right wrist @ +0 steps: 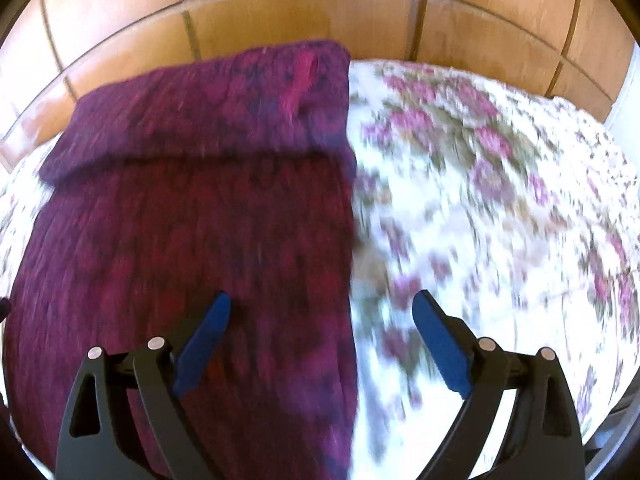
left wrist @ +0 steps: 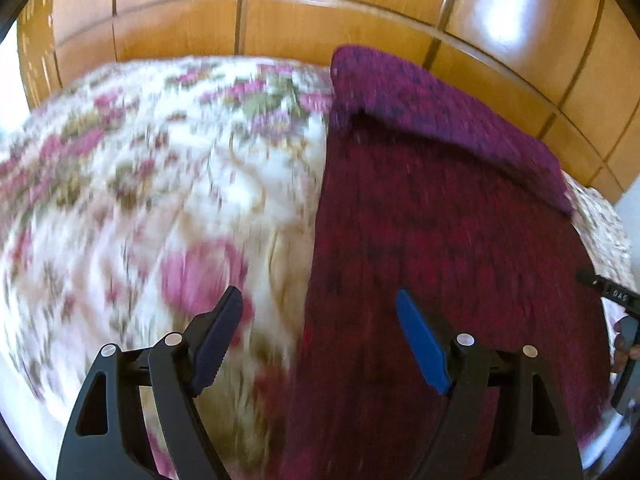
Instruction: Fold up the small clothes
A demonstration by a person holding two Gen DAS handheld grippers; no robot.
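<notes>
Across the right half of my left view lies the purple knit garment (left wrist: 440, 240), flat on the floral bedspread (left wrist: 140, 160), its far end already turned over. My left claw (left wrist: 318, 344) stands apart and empty over its left edge; my right claw (right wrist: 322, 344) is likewise apart, holding nothing, straddling its right edge. I judge one fold made; next, both claws should pinch the near edge and carry it forward. No readable label; lettering at right is too blurred.
</notes>
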